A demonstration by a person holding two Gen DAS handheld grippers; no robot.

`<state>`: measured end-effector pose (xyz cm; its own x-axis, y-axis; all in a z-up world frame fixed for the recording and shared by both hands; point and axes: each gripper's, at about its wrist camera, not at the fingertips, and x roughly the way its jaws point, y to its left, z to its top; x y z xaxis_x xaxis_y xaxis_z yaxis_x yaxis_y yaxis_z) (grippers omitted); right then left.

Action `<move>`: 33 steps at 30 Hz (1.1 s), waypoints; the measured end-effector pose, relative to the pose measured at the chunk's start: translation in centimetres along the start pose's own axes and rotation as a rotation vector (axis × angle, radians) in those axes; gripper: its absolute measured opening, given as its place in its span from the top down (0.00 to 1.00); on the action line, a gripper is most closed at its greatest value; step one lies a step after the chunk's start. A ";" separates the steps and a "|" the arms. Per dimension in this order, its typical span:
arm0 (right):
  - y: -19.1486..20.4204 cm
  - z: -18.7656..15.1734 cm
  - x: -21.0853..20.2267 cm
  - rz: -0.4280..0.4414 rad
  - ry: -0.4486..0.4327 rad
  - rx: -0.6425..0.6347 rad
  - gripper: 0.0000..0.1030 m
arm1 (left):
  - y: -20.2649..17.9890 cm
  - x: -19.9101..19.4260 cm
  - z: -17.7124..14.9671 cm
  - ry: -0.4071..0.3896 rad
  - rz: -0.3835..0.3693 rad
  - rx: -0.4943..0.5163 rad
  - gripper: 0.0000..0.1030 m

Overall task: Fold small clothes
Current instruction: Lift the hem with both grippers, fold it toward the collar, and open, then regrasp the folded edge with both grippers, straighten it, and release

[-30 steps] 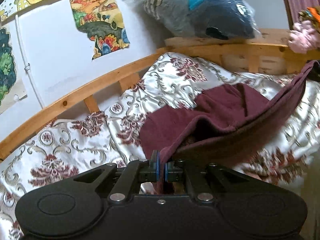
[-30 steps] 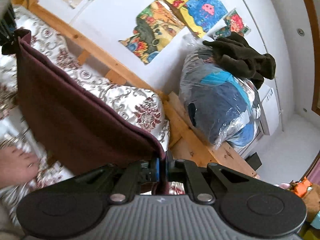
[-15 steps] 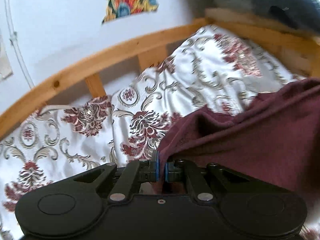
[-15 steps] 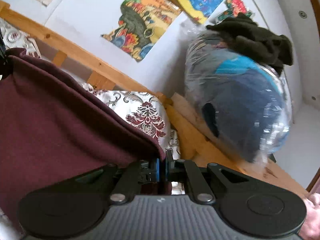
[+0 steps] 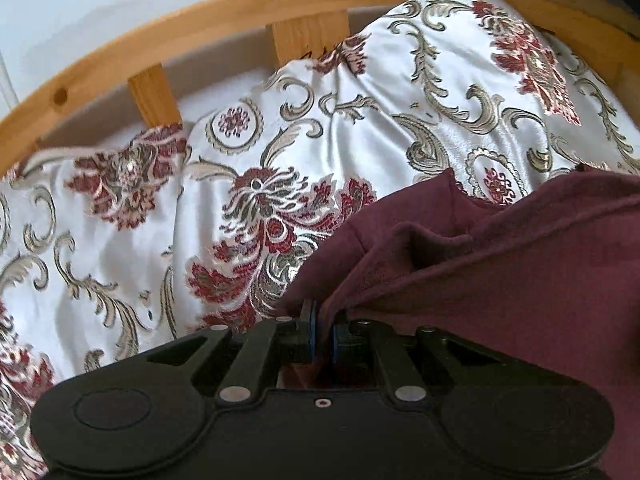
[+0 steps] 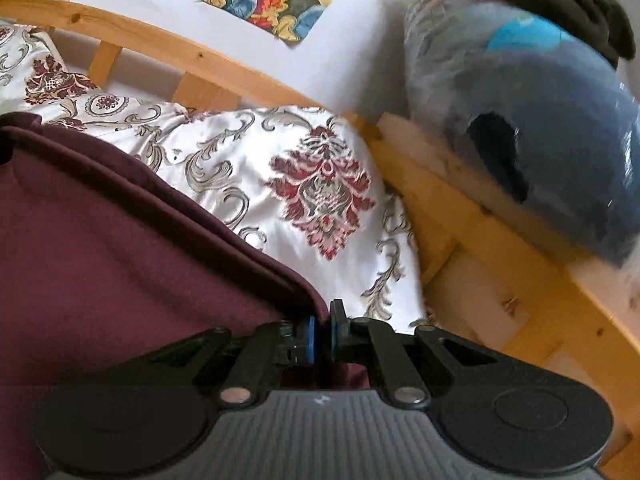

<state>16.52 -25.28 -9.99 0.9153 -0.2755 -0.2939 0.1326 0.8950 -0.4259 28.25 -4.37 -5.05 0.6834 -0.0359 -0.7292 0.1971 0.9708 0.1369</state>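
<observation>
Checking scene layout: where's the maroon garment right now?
The maroon garment lies on the floral bedspread, lower right in the left wrist view, lower left in the right wrist view, near the wooden bed rail.

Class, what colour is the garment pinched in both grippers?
Dark maroon, plain with no print. The garment shows best in the right wrist view.

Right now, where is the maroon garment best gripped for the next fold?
The maroon garment is best pinched at both ends of its thick hemmed edge, from the near side: that edge is stretched straight above the bedspread, easy to nip.
</observation>
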 end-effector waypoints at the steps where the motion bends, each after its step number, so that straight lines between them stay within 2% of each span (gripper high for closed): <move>1: -0.2 0.0 0.0 0.008 0.002 0.009 0.87 | 0.2 0.2 0.1 0.010 -0.006 -0.019 0.91; 4: -0.6 0.0 -0.1 0.017 0.002 0.026 0.78 | 0.8 0.4 0.6 0.032 -0.021 -0.083 0.87; 6: -1.0 -0.1 -0.3 0.018 0.002 0.051 0.58 | 1.1 0.3 0.8 0.027 -0.029 -0.108 0.81; 7: -1.4 -0.1 -0.4 0.022 0.003 0.062 0.54 | 1.2 0.1 0.9 0.020 -0.030 -0.110 0.74; 8: -1.6 -0.2 -0.5 0.027 0.006 0.073 0.47 | 1.2 -0.2 0.9 0.009 -0.029 -0.108 0.63; 9: -1.9 -0.2 -0.7 0.033 0.009 0.084 0.38 | 1.3 -0.5 0.9 -0.003 -0.022 -0.107 0.56; 10: -2.2 -0.3 -1.0 0.044 0.013 0.097 0.32 | 1.5 -0.9 0.8 -0.017 -0.012 -0.109 0.41; 11: -2.4 -0.3 -1.2 0.061 0.019 0.114 0.18 | 1.7 -1.2 0.8 -0.027 0.001 -0.118 0.30; 12: -2.7 -0.4 -1.5 0.075 0.020 0.137 0.11 | 2.0 -1.6 0.7 -0.037 0.014 -0.132 0.27; 17: -3.3 -1.0 -3.4 0.130 0.030 0.182 0.05 | 3.8 -3.3 -0.5 -0.060 -0.013 -0.204 0.12; 20: -3.8 -1.4 -3.7 0.156 0.048 0.230 0.05 | 4.0 -3.8 -2.0 -0.063 -0.022 -0.202 0.12; 22: -4.1 -1.6 -3.8 0.161 0.049 0.264 0.09 | 3.8 -3.9 -3.0 -0.060 -0.030 -0.175 0.17; 24: -4.3 -1.6 -3.6 0.161 0.048 0.284 0.22 | 3.6 -3.7 -3.8 -0.046 -0.036 -0.160 0.22; 26: -4.4 -1.6 -3.5 0.160 0.031 0.296 0.29 | 3.6 -3.4 -4.3 -0.033 -0.046 -0.164 0.30; 30: -3.9 -1.5 -2.6 0.181 0.042 0.288 0.54 | 3.5 -2.9 -4.6 -0.028 -0.056 -0.160 0.45; 32: -3.4 -1.6 -2.0 0.184 0.063 0.280 0.60 | 3.4 -2.6 -4.5 -0.026 -0.052 -0.152 0.59; 33: -3.2 -1.6 -1.7 0.174 0.079 0.278 0.61 | 3.4 -2.3 -4.4 -0.023 -0.048 -0.153 0.61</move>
<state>13.94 -28.27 -9.53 0.9023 -0.1268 -0.4121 0.0856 0.9894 -0.1169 24.25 0.07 -5.87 0.6918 -0.0868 -0.7169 0.1216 0.9926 -0.0028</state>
